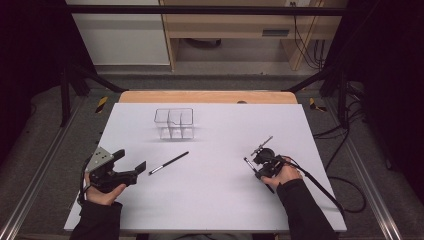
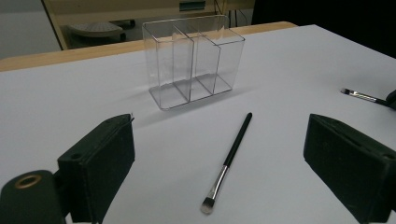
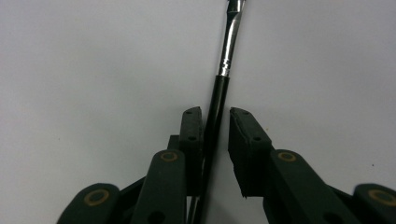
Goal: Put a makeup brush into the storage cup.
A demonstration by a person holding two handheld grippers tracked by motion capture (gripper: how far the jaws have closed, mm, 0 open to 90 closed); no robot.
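The right gripper (image 3: 215, 119) straddles a brush (image 3: 219, 100) lying on the table (image 1: 215, 190); its jaws are nearly together, one pad touching the handle, the other just off it. Closure should finish squarely before lifting. The left gripper (image 2: 219, 154) stands wide apart near a second brush (image 2: 231, 156), with the organizer (image 2: 191, 60) beyond.

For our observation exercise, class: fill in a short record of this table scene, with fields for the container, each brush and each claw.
Container: clear three-compartment organizer, upright and empty, on the white table
First brush: black-handled makeup brush, lying flat in front of the organizer
Left claw: open, short of the first brush, holding nothing
Second brush: black handle, silver ferrule, lying on the table
Right claw: jaws narrowly apart around the second brush's handle; one pad touches it, a gap shows at the other
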